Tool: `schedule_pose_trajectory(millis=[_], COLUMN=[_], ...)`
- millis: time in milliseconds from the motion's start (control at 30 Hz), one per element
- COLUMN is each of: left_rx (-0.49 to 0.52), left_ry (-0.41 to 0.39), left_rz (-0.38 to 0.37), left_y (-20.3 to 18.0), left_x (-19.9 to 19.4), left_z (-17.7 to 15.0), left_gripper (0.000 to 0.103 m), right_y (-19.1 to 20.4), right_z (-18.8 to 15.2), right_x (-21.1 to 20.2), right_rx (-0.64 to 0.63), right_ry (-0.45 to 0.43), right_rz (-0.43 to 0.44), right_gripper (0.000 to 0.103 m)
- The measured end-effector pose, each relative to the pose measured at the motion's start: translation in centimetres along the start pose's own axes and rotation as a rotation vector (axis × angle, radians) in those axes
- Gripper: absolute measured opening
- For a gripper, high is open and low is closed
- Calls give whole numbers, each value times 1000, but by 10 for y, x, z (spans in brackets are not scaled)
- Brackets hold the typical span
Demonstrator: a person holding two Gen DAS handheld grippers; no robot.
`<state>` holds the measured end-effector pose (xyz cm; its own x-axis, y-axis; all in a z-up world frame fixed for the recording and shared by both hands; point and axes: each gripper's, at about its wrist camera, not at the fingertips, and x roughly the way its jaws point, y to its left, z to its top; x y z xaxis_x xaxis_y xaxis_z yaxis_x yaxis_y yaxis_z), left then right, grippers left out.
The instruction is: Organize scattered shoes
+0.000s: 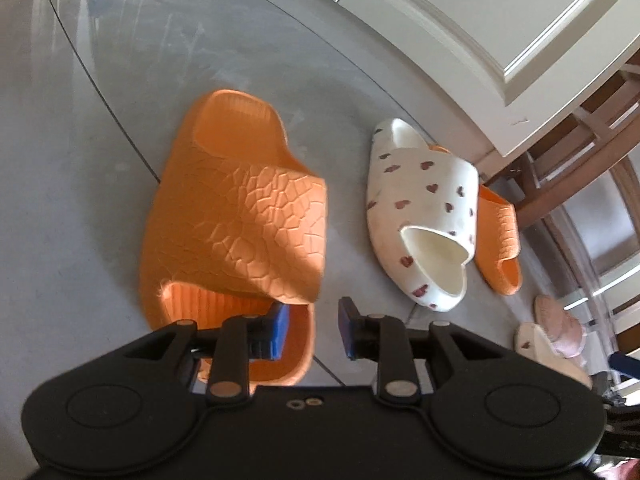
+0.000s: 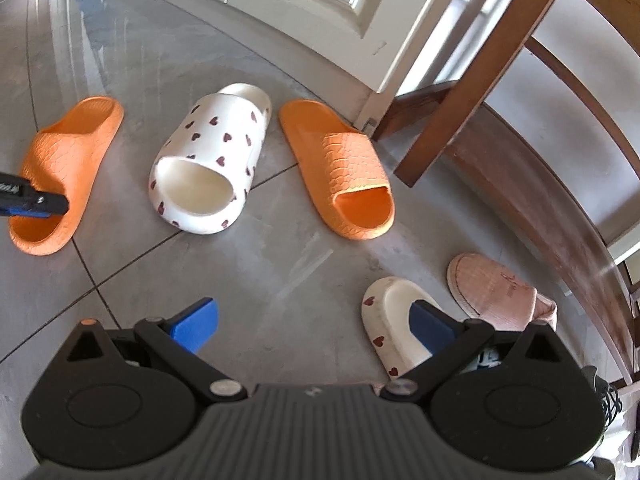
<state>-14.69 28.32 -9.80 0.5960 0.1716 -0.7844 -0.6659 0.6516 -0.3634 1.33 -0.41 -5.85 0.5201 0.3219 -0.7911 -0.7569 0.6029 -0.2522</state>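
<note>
Your left gripper (image 1: 312, 330) hangs unclenched at the toe opening of the left orange slide (image 1: 236, 216) on the floor (image 1: 80, 160), beside the heart-print slide (image 1: 424, 208). Right gripper (image 2: 316, 326) spread wide, empty. Foam looks light and bendy; pinch the strap edge.

We are in a home, probably near an entrance or a dining corner. We see a grey tiled floor (image 2: 280, 280), a white panelled door (image 2: 320, 0) and a wooden chair (image 2: 472, 92). House slippers lie around: orange slides (image 2: 340, 168), a white slide with hearts (image 2: 208, 160), a pink slipper (image 2: 492, 288).
</note>
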Motion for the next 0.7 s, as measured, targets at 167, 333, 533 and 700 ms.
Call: schedule_pose_trajectory(millis=[167, 333, 533, 700], left_rx=[25, 102, 155, 232], left_ry=[-76, -185, -184, -182], left_rz=[79, 245, 341, 240], left_y=[8, 21, 15, -18], left_x=[-7, -28, -32, -32], left_z=[11, 23, 20, 19], left_gripper=[18, 17, 24, 25], right_y=[8, 14, 22, 20], right_z=[-4, -7, -3, 4], right_x=[1, 3, 6, 3], right_rx=[-42, -67, -89, -81], right_ry=[-8, -14, -24, -65], right_rz=[22, 43, 50, 36], right_gripper=[103, 103, 103, 103])
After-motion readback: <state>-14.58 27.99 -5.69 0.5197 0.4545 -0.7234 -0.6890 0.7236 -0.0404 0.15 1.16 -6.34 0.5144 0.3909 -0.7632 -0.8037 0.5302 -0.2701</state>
